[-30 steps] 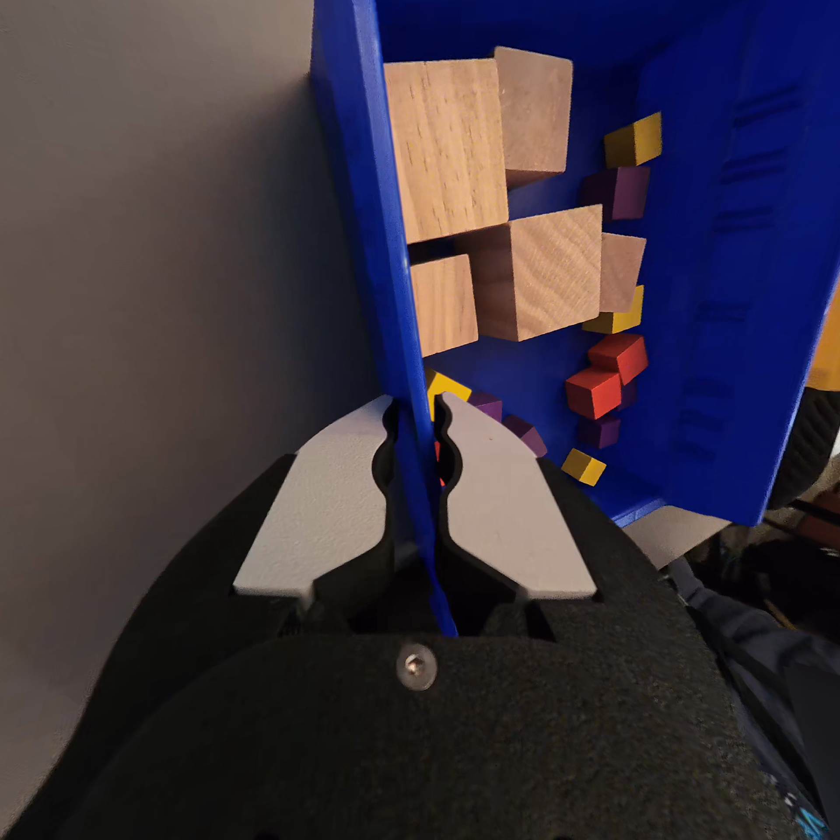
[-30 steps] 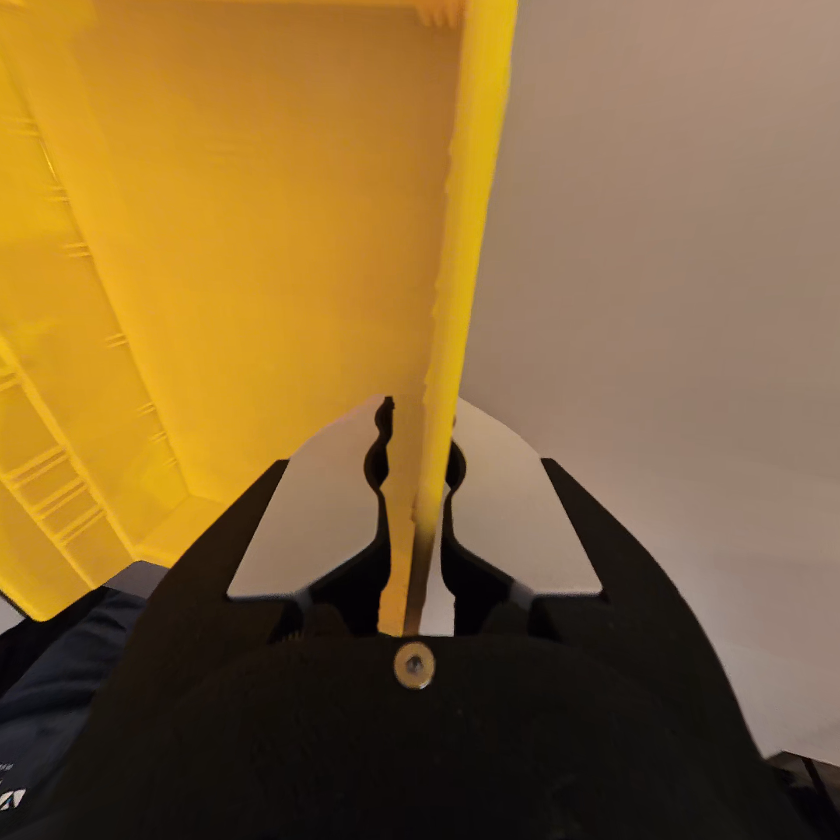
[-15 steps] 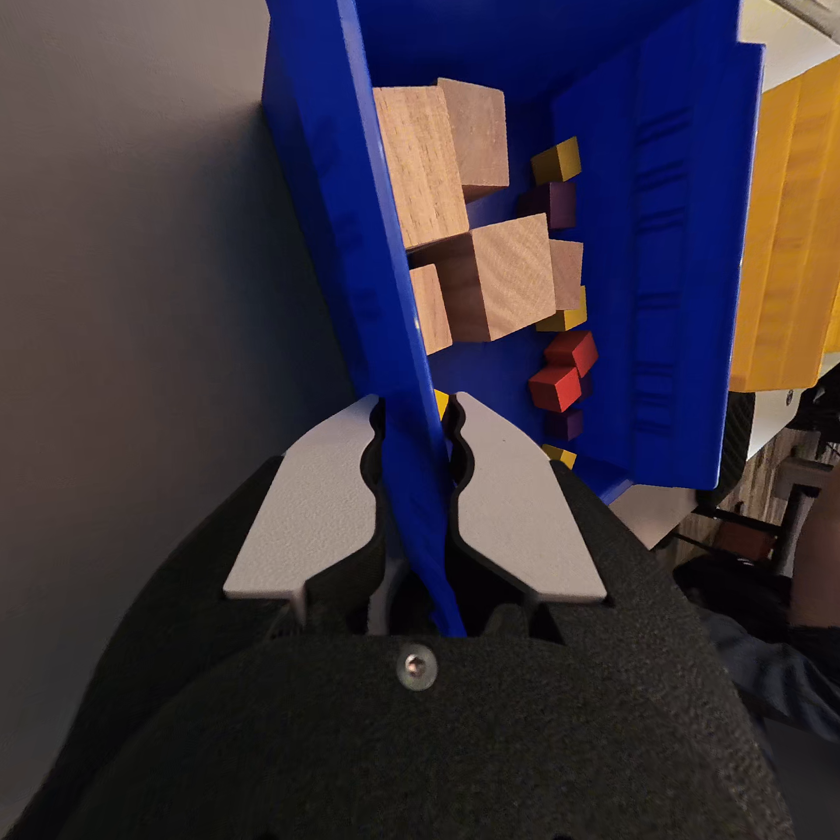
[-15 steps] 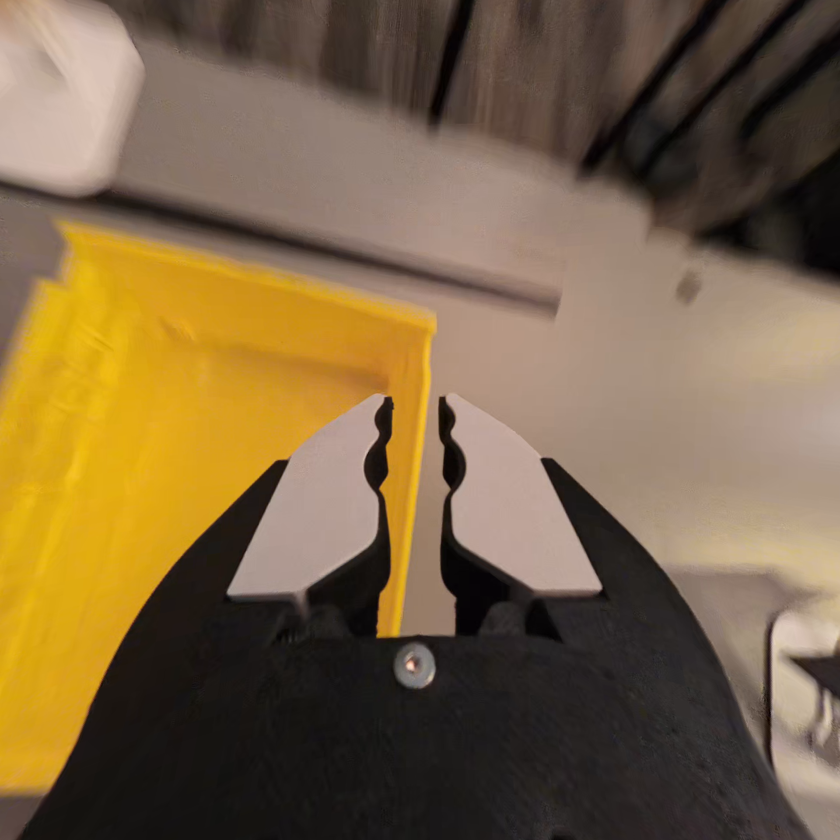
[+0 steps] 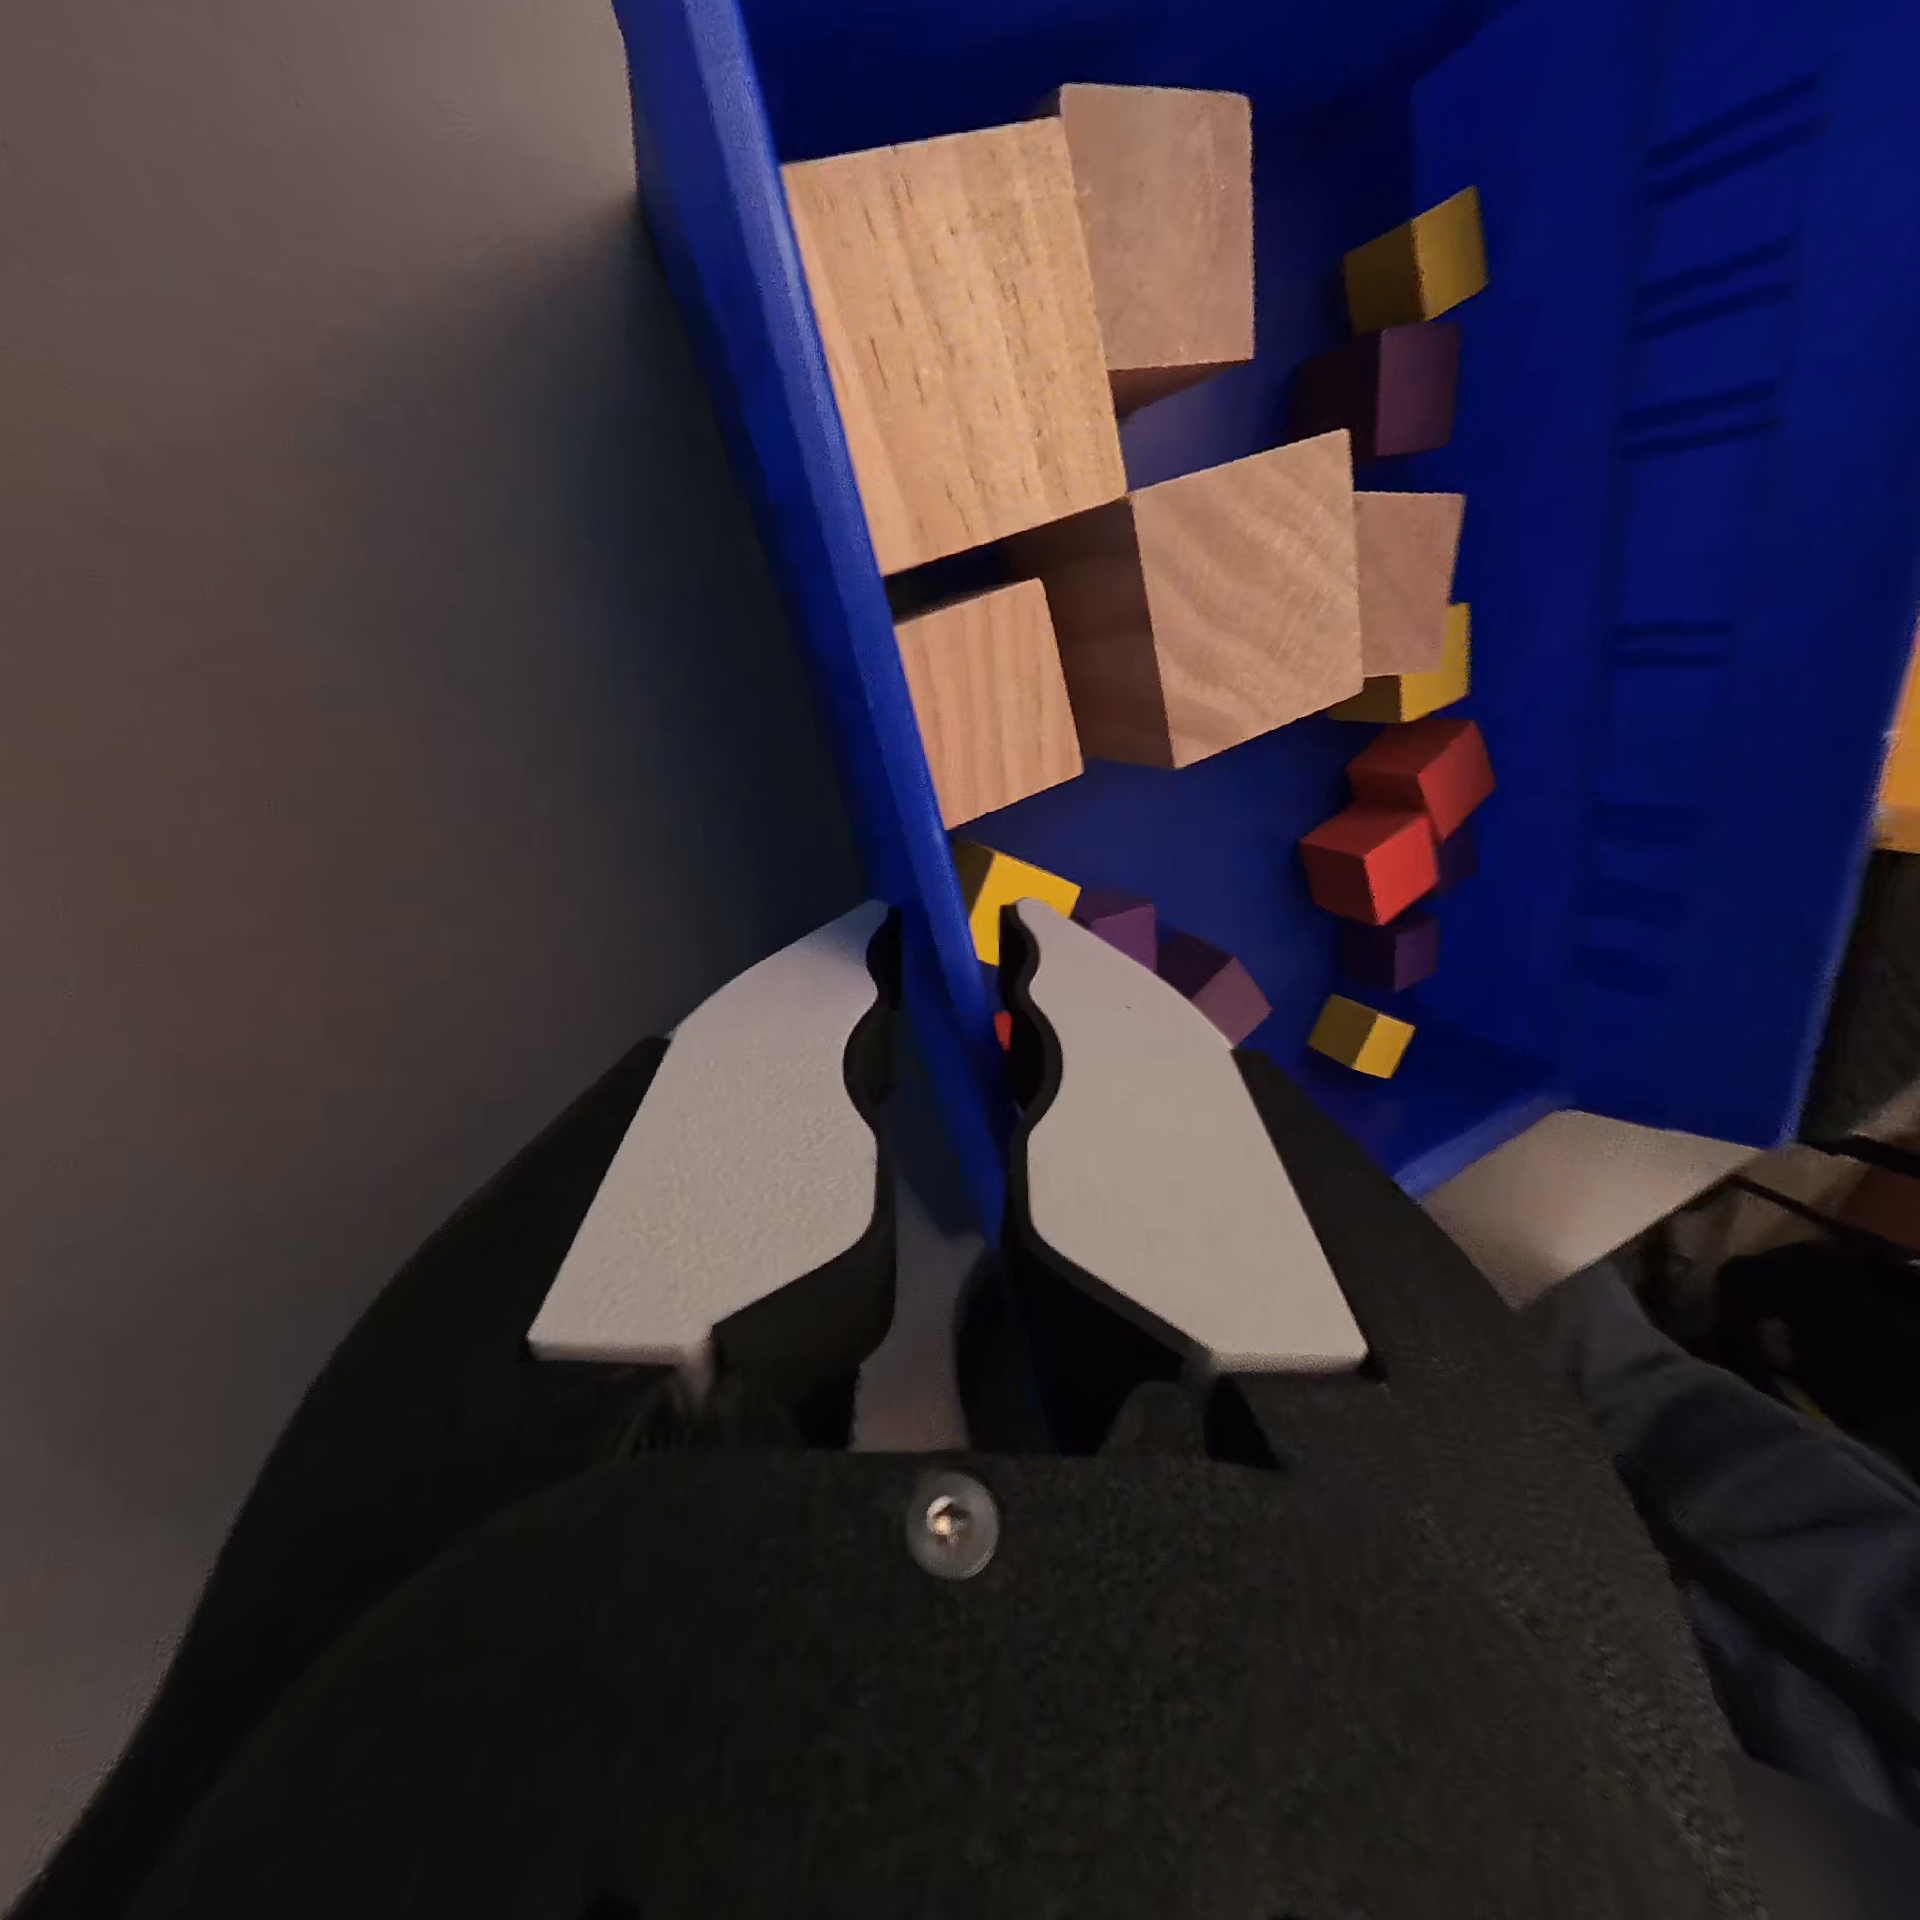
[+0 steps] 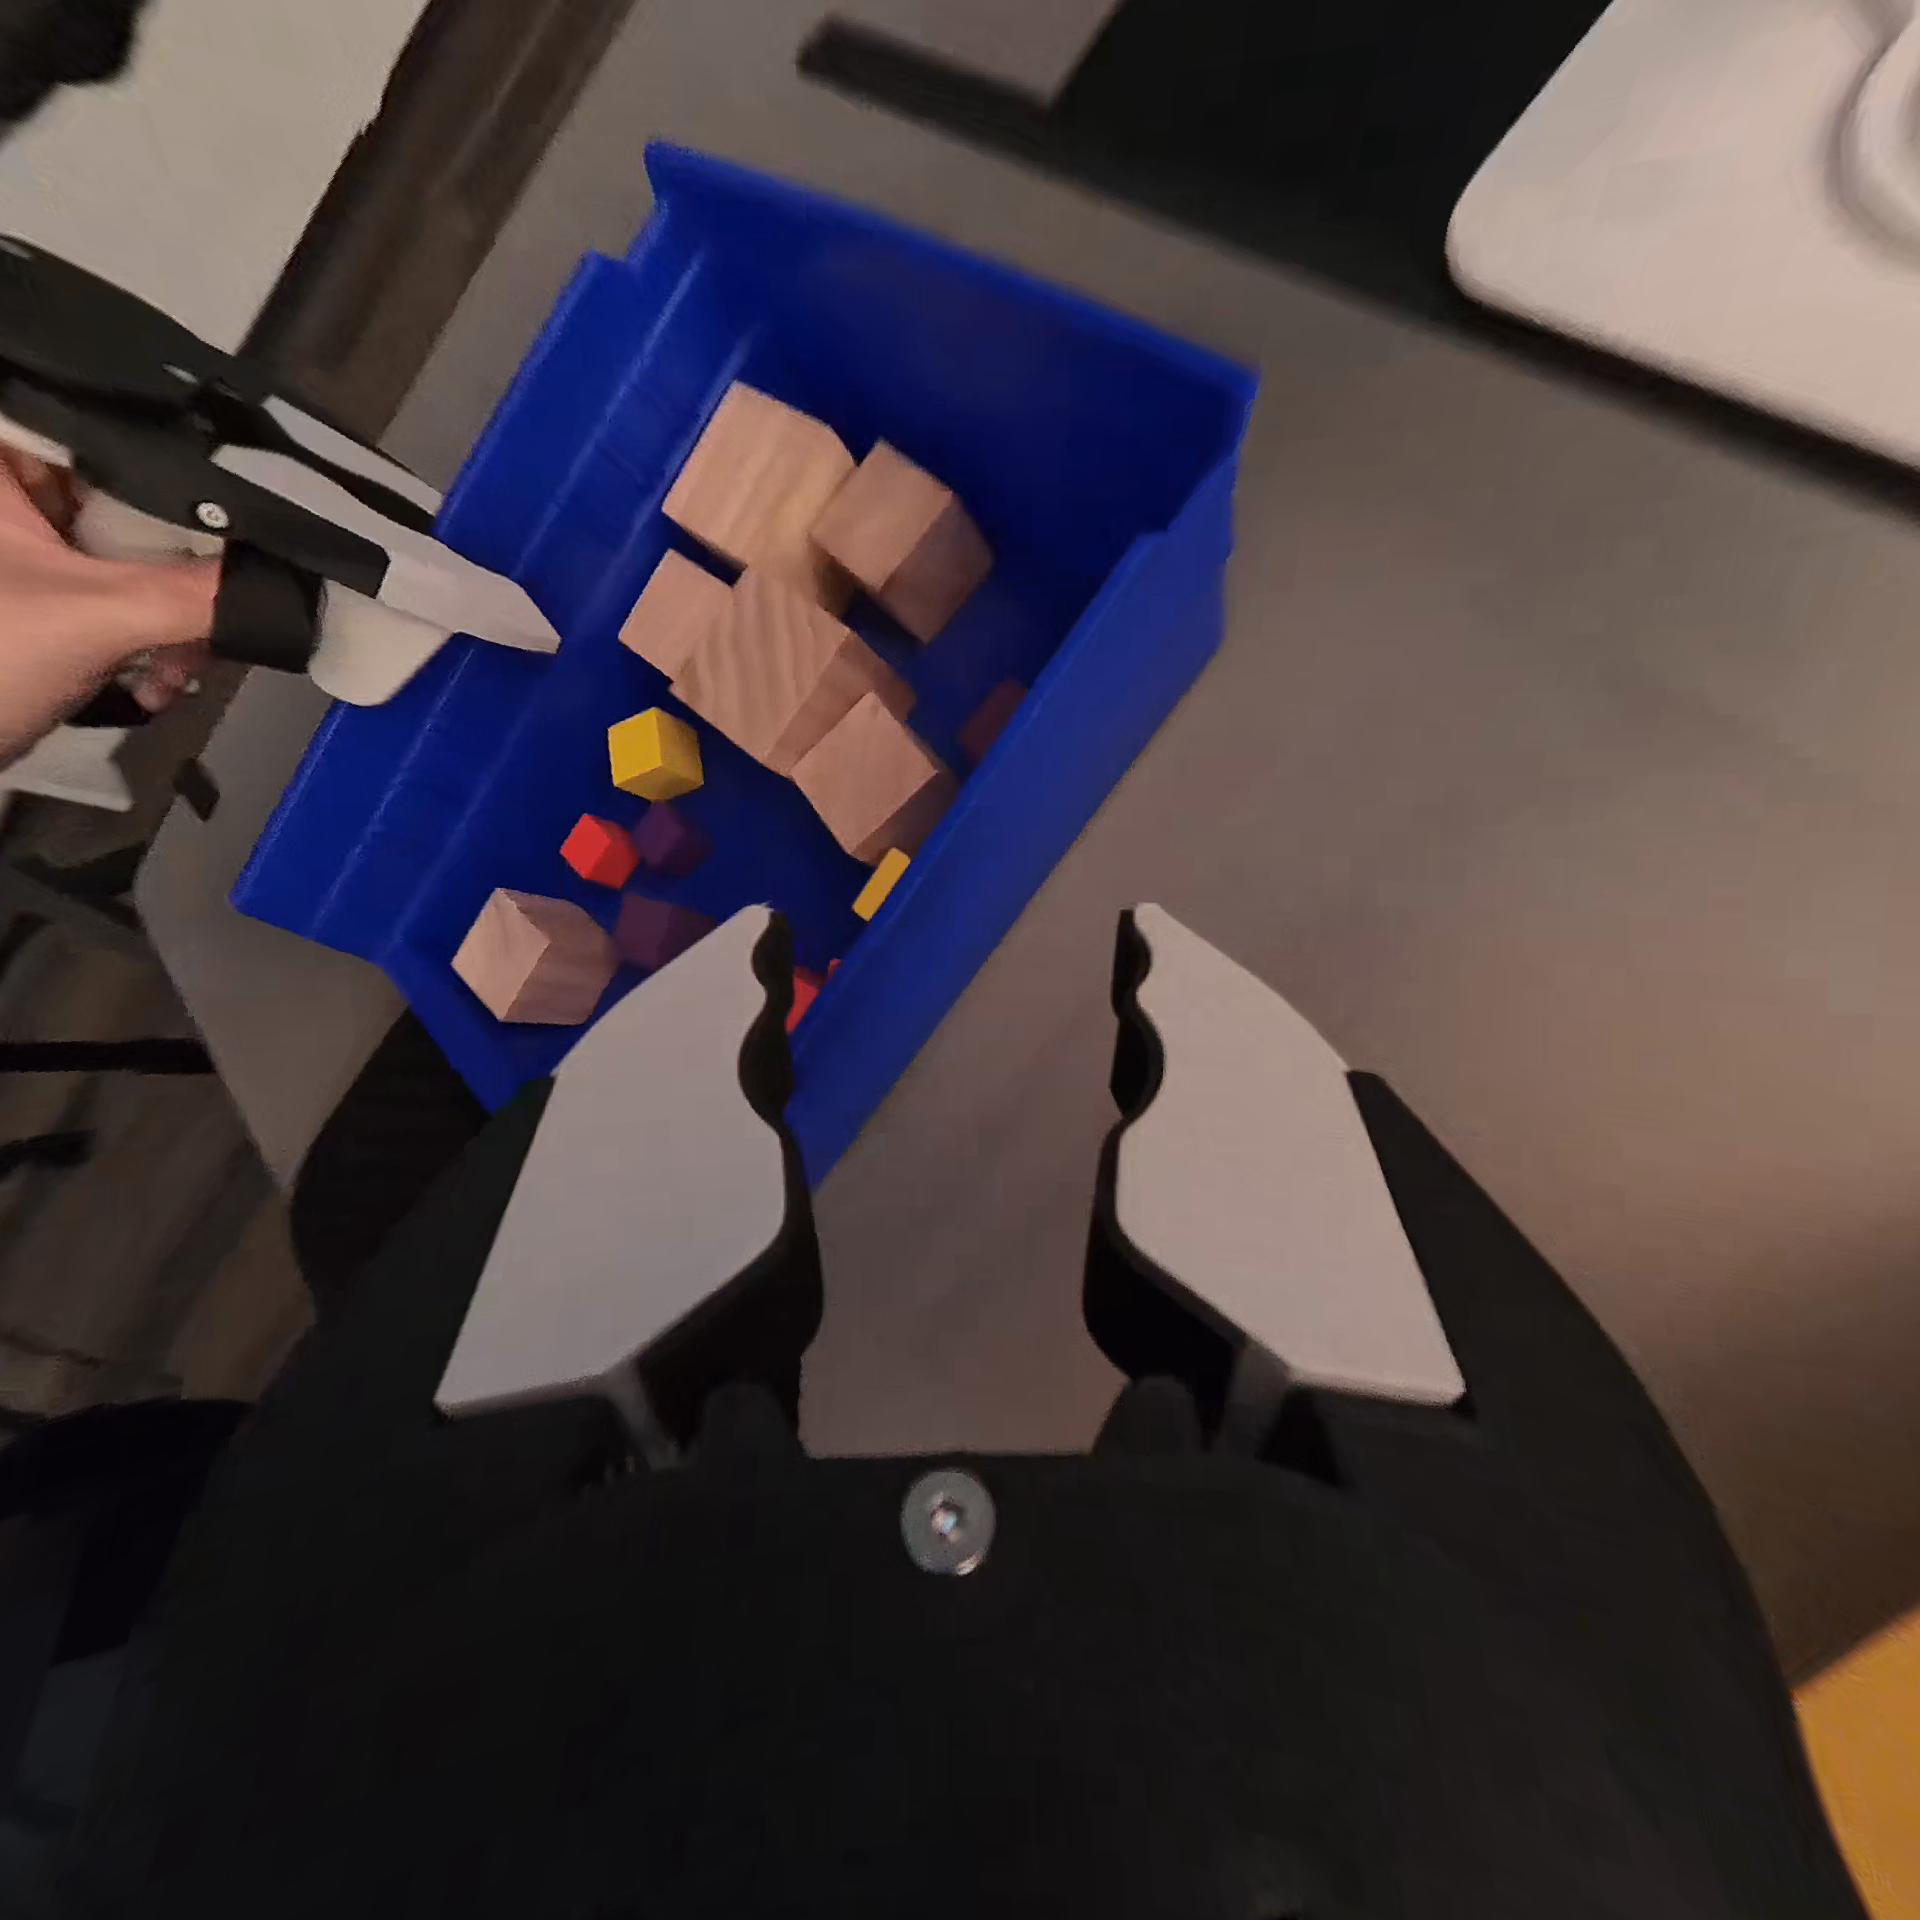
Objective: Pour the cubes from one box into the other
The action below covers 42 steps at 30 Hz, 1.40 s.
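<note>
The blue box (image 5: 1714, 623) holds several wooden cubes (image 5: 966, 343) and small red, yellow and purple cubes (image 5: 1371, 862). My left gripper (image 5: 951, 914) is shut on the box's left wall. In the right wrist view the blue box (image 6: 1122, 665) stands on the grey table (image 6: 1455, 779) with the wooden cubes (image 6: 769, 665) and small cubes (image 6: 652, 753) inside. The left gripper (image 6: 468, 613) grips its far-left wall. My right gripper (image 6: 951, 914) is open and empty, just above the box's near corner. Only a sliver of the yellow box (image 6: 1870, 1787) shows at the bottom right.
A white tray-like object (image 6: 1683, 229) lies at the back right of the table. A person's hand (image 6: 73, 623) holds the left gripper at the table's left edge. Bare table lies right of the blue box.
My right gripper has let go of the yellow box's wall, opened wide and swung over to the blue box. My left gripper stays shut on the blue wall.
</note>
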{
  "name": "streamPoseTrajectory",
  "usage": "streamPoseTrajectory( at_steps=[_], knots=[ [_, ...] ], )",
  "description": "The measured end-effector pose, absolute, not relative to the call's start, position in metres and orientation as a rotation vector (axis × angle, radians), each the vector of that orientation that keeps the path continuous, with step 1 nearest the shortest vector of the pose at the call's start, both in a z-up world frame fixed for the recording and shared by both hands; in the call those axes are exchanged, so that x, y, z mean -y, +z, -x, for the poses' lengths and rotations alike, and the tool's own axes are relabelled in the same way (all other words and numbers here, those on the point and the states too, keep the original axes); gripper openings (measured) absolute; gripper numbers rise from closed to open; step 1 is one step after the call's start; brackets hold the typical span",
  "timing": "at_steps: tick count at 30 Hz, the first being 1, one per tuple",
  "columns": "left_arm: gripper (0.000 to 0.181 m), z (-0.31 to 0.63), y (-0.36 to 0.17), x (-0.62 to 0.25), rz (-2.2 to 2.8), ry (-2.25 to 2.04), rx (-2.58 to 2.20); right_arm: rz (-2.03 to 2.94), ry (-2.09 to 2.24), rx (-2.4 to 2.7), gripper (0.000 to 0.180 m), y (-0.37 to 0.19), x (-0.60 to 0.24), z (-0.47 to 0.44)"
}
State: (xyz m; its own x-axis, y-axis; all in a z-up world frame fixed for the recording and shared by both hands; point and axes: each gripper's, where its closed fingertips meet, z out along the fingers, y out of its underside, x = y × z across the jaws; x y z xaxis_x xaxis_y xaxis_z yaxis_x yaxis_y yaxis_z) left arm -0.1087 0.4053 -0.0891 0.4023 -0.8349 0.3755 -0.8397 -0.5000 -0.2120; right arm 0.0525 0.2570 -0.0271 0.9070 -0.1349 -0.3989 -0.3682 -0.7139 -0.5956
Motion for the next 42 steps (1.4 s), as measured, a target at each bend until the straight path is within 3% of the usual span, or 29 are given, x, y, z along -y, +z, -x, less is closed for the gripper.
streamPoseTrajectory(
  at_steps=[11,14,19,27,42],
  knots=[
    [0.014,0.117,-0.091,-0.404,-2.6,0.534,1.605,2.752,0.545,-0.565,0.052,-0.101,-0.278,-0.009],
    [0.013,0.125,-0.1,-0.397,-2.55,0.452,1.57,2.871,0.478,-0.595,0.035,-0.117,-0.28,-0.007],
    [0.008,0.134,-0.111,-0.394,-2.515,0.228,1.658,2.96,0.435,-0.642,0.024,-0.121,-0.277,-0.011],
    [0.007,0.135,-0.112,-0.393,-2.491,0.213,1.557,2.962,0.426,-0.774,0.012,-0.124,-0.278,-0.016],
    [0.007,0.134,-0.11,-0.387,-2.453,0.078,1.487,2.978,0.412,-0.8,0.006,-0.125,-0.278,-0.022]
  ],
)
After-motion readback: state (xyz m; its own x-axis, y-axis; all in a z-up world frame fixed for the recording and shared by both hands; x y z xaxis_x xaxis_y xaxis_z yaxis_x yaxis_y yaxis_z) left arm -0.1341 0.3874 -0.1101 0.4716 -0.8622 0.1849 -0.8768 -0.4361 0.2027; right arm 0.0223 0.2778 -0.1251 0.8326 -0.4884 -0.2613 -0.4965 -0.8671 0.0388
